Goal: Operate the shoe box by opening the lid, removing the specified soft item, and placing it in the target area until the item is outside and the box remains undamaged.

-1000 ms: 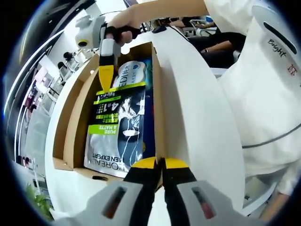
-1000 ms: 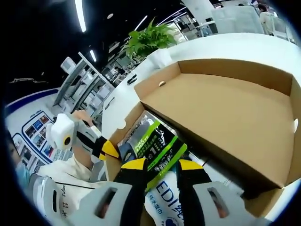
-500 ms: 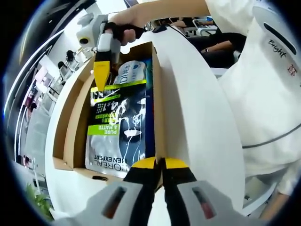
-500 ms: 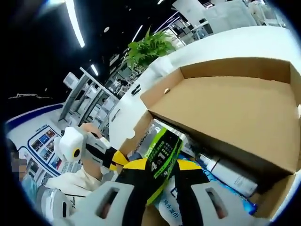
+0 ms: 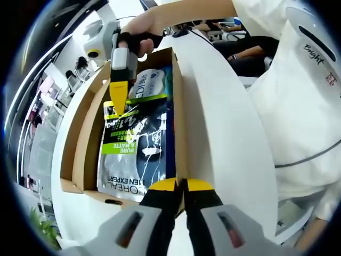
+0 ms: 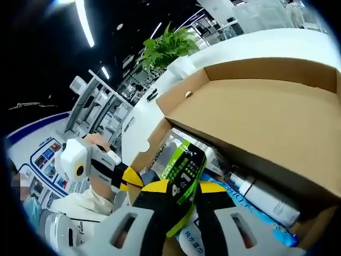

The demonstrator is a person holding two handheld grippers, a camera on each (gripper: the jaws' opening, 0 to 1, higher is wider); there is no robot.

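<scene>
The brown cardboard shoe box point(image 5: 180, 106) stands open on a white table, its lid point(image 6: 266, 117) folded back. Inside lies a black, grey and green soft pouch point(image 5: 133, 149). My right gripper point(image 6: 184, 188) is shut on the pouch's point(image 6: 181, 162) top edge and holds that end raised above the other contents. In the left gripper view the right gripper point(image 5: 118, 96) comes in from the top, held by a hand. My left gripper point(image 5: 182, 185) is shut on the box's side wall near a corner, and the right gripper view catches it point(image 6: 128, 178) at the box edge.
A white and blue pack point(image 5: 148, 82) and a silver can point(image 6: 261, 196) lie in the box under the pouch. The white table point(image 5: 224, 128) curves around the box. A person in a white shirt point(image 5: 298, 106) stands close on the right. A potted plant point(image 6: 165, 45) sits beyond the lid.
The right gripper has taken hold of the pouch's top end and raised it off the other contents. The left gripper has stayed on the box wall.
</scene>
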